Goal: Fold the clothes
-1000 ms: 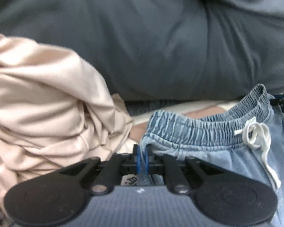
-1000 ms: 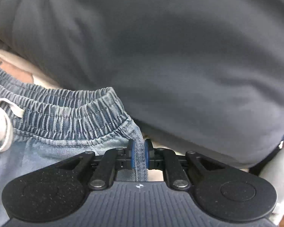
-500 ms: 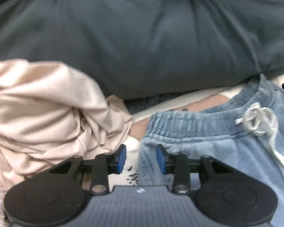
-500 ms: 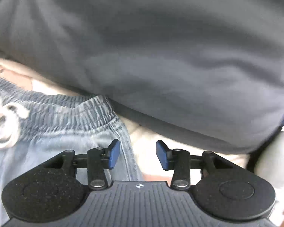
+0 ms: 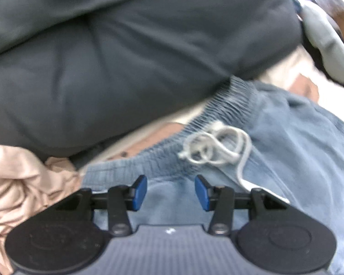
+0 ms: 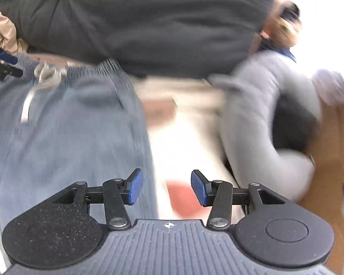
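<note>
Light blue denim shorts [image 5: 298, 151] with an elastic waistband and a knotted white drawstring [image 5: 215, 149] lie flat on the pale surface. My left gripper [image 5: 170, 192] hovers over the cloth just below the waistband, its jaws opening, with nothing pinched between the blue pads. In the right wrist view the same shorts [image 6: 64, 137] fill the left half. My right gripper [image 6: 166, 186] stands open above the shorts' right edge and the bare patterned surface, holding nothing. The left gripper's tip shows at the far left [image 6: 2, 64].
A large dark grey garment [image 5: 126, 57] is bunched along the far side, touching the waistband. A crumpled beige garment [image 5: 23, 183] lies at the left. A light grey garment [image 6: 259, 119] and a brown box [image 6: 332, 151] sit at the right. The bedding [image 6: 185, 137] is pale with reddish patches.
Both grippers let go of the waistband corners and opened. Both pulled back and up from the waistband, the right one farther; the shorts now lie flat.
</note>
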`<state>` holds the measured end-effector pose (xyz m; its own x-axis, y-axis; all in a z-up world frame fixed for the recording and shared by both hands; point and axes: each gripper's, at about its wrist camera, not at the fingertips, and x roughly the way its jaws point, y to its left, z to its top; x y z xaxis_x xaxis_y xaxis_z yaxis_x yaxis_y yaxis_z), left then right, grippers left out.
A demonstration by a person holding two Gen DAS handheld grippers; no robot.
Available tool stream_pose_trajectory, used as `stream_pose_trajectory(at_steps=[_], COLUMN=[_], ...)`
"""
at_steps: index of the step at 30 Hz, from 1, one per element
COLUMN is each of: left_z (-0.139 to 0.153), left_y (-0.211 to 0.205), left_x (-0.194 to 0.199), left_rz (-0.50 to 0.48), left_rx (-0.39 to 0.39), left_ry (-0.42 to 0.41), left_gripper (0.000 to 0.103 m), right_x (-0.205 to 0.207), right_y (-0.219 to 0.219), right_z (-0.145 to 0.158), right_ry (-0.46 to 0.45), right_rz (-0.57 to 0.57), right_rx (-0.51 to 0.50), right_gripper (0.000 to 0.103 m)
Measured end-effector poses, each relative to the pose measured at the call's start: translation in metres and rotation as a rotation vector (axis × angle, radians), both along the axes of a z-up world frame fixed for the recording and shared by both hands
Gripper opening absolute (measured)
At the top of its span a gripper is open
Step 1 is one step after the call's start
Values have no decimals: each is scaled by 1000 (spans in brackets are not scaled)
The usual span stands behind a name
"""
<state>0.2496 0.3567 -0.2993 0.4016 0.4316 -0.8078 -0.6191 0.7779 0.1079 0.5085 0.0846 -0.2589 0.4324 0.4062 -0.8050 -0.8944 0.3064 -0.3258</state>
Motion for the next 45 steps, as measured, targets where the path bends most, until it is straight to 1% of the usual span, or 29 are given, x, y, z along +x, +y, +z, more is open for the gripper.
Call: stream_pose_trajectory(at_steps=[3,6,10,13,16,18,22,24,25,28,31,35,38,40,43,45], left_z=[-2,5,16,27,39,44,47,46,45,41,37,27,18,10,-2,-10], left_y=[-18,-29,-39,-49,-59,-65,-76,-83,-86,-96,-106,-113,-122,-128,-134,-134], left_x=[11,28,59,85,110,128,164,181,189,209,227,248,262,270,279,282], left_rz=[-50,-97,-162,-214,-274,-306,-353,-377,-378,-369,-359,-288,-248,-230,-195,-156], left_rx=[-7,-16,-52,-52,-48,-59,-105,-149,-173,-234,-290,-364,-388,-398,-445,-482], left_ry=[38,60,74,72,71,77,88,97,102,114,100,65,39,37,38,34], left_gripper=[49,49,50,50,55,55,56,60,62,63,63,63,63,63,61,61], right_x=[-2,-3,-11,-22,-36,-47,-68,-79,-84,-98,-110,-121,-127,-127,-127,-126], right_y=[-61,-123,-204,-257,-303,-330,-376,-394,-403,-430,-454,-492,-521,-537,-559,-572], right_z=[7,9,7,1,-8,-13,-21,-23,-24,-27,-31,-43,-56,-63,-75,-82], right_ry=[15,41,63,77,89,98,123,130,134,149,159,174,181,180,175,167], right_rz=[-72,-171,-305,-409,-505,-558,-647,-688,-708,-767,-827,-942,-1045,-1104,-1189,-1231], right_rx=[-9,4,11,27,42,50,58,64,67,72,77,100,109,118,133,152], right_gripper=[53,53,53,53,53,53,53,53,53,53,53,53,53,53,53,53])
